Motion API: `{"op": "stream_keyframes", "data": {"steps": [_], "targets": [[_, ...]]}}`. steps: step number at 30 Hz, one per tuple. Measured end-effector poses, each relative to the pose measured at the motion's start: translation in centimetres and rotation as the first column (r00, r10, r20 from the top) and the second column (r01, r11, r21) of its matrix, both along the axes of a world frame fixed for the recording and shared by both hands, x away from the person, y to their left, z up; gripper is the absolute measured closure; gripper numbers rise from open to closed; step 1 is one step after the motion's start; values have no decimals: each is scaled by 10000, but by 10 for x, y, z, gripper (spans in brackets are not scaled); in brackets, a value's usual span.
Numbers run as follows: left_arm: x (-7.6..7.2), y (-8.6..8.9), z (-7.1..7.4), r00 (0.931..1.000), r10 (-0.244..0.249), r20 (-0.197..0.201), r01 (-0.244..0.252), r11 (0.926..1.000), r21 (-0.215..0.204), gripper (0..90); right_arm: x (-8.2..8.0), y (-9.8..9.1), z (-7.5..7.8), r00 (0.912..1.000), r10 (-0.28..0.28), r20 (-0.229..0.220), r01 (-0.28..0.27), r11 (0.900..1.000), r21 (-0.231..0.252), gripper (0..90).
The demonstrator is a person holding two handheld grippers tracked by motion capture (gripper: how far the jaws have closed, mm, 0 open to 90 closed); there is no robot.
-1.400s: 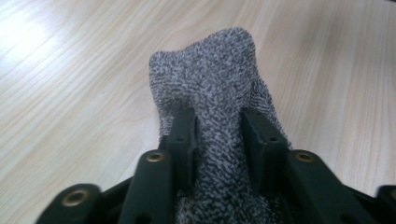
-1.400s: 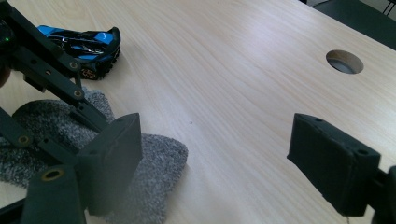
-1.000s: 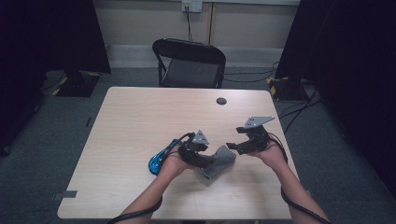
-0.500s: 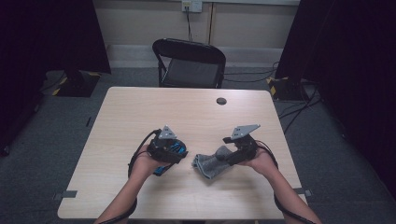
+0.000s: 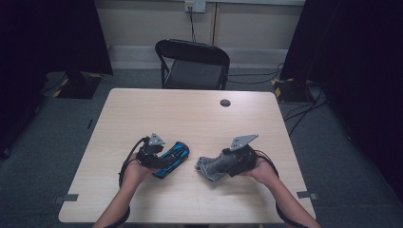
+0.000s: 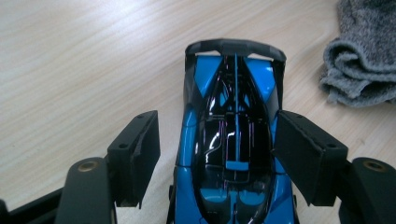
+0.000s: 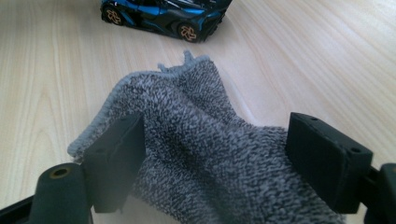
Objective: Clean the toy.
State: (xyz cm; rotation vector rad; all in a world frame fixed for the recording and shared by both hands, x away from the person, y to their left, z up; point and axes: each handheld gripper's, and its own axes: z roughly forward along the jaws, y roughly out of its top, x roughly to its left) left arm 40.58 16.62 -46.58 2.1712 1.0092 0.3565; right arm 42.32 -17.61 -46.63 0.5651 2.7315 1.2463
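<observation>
Presently I count one blue toy car [image 6: 233, 140] standing on the table [image 5: 190, 114], between the left gripper [image 5: 159, 159]'s parted jaws, which have just been opening. One grey cloth [image 7: 205, 154] sits clamped in my right gripper [image 5: 228, 164].

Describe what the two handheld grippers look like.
Both grippers, the left gripper and the right gripper, are black with two blocky black jaws carrying flat pads. Each has a grey three-cornered plate on top and a black cable trailing back. No sleeves show.
</observation>
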Motion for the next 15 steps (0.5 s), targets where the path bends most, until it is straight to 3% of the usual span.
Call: {"op": "stream_keyframes", "data": {"steps": [4,10,15], "targets": [[1,-1,-3,9999,52,-86,-53,9999,-162,311,0,1,-7,9999,-123,37,124,9999,-108,224],[2,0,-7,9996,190,-205,-195,9996,-215,291,-1,6,-18,9989,-147,436,185,9960,-870,268],[2,-2,-9,9998,37,-177,-42,9996,-272,282,-1,9,-24,9976,-298,630,360,9945,-985,334]]}}
